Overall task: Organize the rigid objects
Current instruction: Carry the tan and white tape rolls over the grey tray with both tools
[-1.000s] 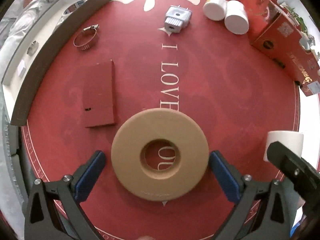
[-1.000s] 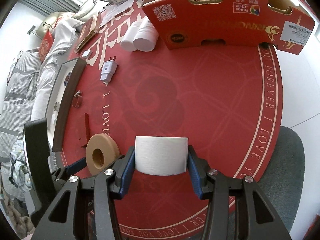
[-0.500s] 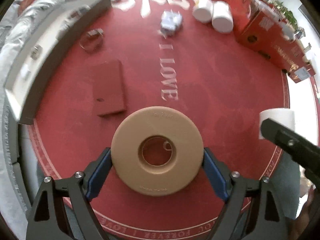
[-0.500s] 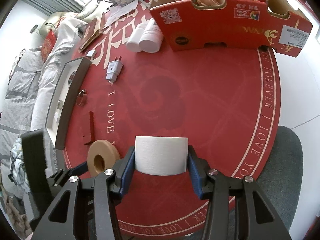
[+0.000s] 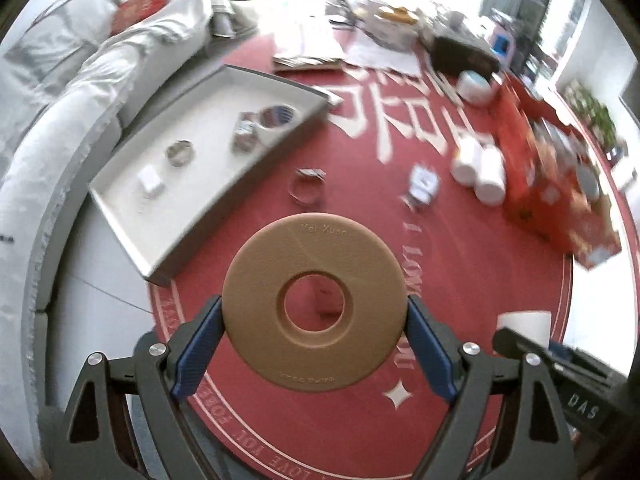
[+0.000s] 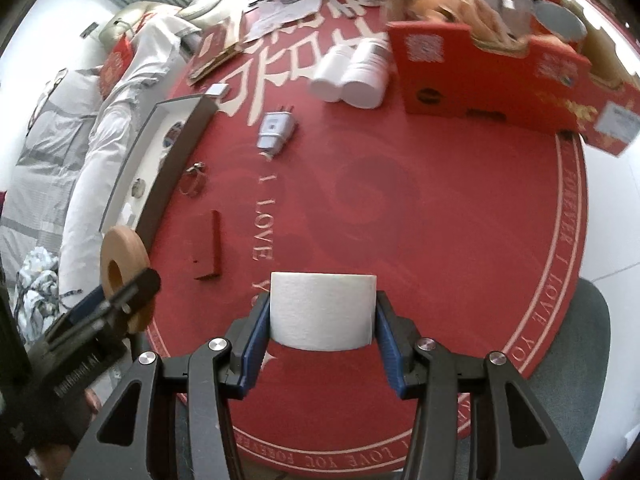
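Note:
My left gripper (image 5: 314,320) is shut on a tan ring-shaped disc (image 5: 352,344) and holds it lifted above the red round mat (image 5: 480,264). The disc also shows at the left of the right wrist view (image 6: 120,256). My right gripper (image 6: 322,320) is shut on a white paper roll (image 6: 322,310) near the mat's front edge. The grey tray (image 5: 192,168) with a white floor lies left of the disc and holds several small items.
On the mat lie a metal hose clamp (image 5: 308,188), a grey plug adapter (image 6: 276,130), two white bottles (image 6: 352,74) and a flat red box (image 6: 208,248). A red carton (image 6: 500,80) stands at the back right. A sofa (image 5: 60,80) lies left.
My left gripper closed on the tan disc, lifted it off the mat and swung left toward the tray. My right gripper kept holding the paper roll and stayed nearly still.

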`<act>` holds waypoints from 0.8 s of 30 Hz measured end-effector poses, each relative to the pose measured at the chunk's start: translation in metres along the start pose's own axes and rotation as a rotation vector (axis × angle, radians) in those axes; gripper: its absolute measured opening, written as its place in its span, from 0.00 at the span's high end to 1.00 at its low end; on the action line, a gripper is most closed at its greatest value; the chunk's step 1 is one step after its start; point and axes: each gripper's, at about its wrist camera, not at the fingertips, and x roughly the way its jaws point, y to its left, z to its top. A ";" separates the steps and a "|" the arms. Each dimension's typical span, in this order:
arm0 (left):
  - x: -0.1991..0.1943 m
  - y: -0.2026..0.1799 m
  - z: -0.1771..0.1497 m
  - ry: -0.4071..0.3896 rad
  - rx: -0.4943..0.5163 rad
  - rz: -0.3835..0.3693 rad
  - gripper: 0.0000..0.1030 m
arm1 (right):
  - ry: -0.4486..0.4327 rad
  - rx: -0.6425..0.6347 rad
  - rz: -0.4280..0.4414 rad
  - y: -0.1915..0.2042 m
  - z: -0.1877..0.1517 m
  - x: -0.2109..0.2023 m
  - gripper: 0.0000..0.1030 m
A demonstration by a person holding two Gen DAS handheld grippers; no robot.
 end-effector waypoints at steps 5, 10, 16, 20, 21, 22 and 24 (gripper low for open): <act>-0.012 0.028 0.025 -0.042 -0.069 0.020 0.14 | -0.015 -0.044 0.011 0.024 0.017 -0.002 0.51; -0.034 0.060 0.050 -0.099 -0.137 0.036 0.14 | -0.034 -0.099 0.037 0.054 0.038 -0.006 0.51; -0.058 0.088 0.077 -0.158 -0.181 0.060 0.14 | -0.055 -0.161 0.076 0.093 0.067 -0.011 0.51; -0.074 0.101 0.094 -0.204 -0.200 0.070 0.14 | -0.087 -0.212 0.081 0.119 0.087 -0.018 0.51; -0.077 0.103 0.099 -0.214 -0.206 0.075 0.14 | -0.101 -0.237 0.077 0.126 0.090 -0.021 0.51; -0.079 0.106 0.102 -0.221 -0.209 0.083 0.14 | -0.114 -0.265 0.073 0.134 0.093 -0.024 0.51; -0.082 0.113 0.110 -0.236 -0.216 0.099 0.14 | -0.139 -0.320 0.066 0.151 0.098 -0.030 0.51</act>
